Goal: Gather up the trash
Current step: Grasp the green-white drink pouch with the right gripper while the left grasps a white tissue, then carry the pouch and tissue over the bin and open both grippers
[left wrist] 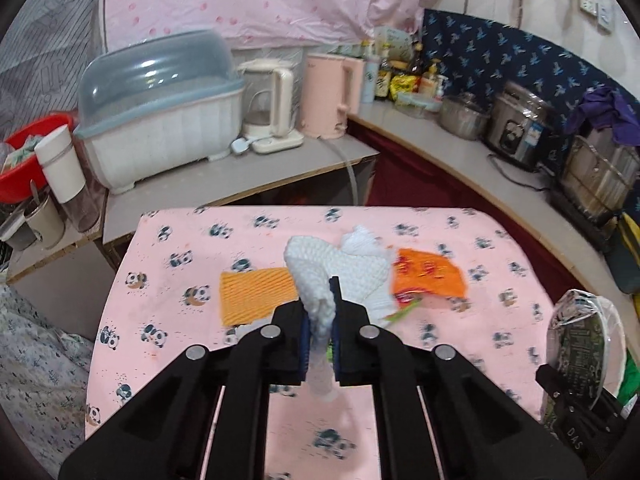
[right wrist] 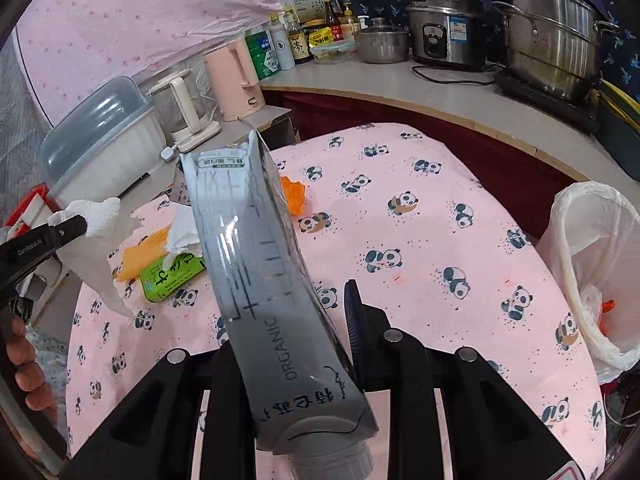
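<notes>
- left claw [left wrist: 320,320] clamped on white paper towel [left wrist: 344,268], lifted off the tabletop [left wrist: 500,248].
- right claw [right wrist: 296,320] clamped on grey tube [right wrist: 260,264].
- mid-collection: you likely carry both to bag [right wrist: 592,264] at right, then release.

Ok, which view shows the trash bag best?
The right wrist view: the white trash bag stands open at the table's right edge, orange scraps inside. The left wrist view doesn't clearly show it; the right gripper fills that corner.

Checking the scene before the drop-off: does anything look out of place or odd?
Nothing spilled. Litter sits on the panda tablecloth: an orange wrapper, an orange net, a green packet. The grey tube is squeezed flat.
</notes>
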`<control>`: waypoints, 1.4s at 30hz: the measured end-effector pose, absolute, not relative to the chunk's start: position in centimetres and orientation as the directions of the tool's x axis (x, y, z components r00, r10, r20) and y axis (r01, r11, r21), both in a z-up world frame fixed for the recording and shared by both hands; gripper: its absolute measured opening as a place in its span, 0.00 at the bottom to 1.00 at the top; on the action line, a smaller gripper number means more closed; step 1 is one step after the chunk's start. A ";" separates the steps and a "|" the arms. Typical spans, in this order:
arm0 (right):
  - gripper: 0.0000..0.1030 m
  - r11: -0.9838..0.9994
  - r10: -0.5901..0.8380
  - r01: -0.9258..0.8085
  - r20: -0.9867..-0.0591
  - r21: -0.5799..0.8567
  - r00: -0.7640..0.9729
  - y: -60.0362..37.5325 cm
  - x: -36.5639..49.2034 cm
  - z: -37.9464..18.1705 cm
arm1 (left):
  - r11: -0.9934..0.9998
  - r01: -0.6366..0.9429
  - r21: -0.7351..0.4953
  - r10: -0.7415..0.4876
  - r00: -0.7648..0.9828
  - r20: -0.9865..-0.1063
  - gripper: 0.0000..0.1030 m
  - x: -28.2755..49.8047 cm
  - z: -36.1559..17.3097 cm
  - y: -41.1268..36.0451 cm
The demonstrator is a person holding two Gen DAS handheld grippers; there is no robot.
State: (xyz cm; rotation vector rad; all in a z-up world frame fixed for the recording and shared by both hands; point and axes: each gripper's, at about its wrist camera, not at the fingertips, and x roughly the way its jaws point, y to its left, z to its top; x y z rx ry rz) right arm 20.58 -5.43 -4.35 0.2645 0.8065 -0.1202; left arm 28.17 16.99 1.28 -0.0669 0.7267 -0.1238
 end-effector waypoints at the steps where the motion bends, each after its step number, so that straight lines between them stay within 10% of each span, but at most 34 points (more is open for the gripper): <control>1: 0.22 0.960 -0.008 0.207 -0.719 0.189 0.695 -5.8 20.2 -3.8 | 0.989 0.107 -0.103 -0.148 0.745 -0.650 0.07 27.6 2.0 15.9; 27: 0.22 0.844 -0.272 0.503 -0.662 0.184 0.699 -29.6 6.0 -0.1 | 0.799 0.596 -0.077 -0.495 0.579 -0.648 0.08 16.2 3.6 -18.9; 42: 0.22 0.785 -0.309 0.593 -0.715 0.180 0.627 -36.2 4.7 -4.1 | 0.736 0.671 -0.090 -0.511 0.465 -0.723 0.10 15.9 -2.0 -26.1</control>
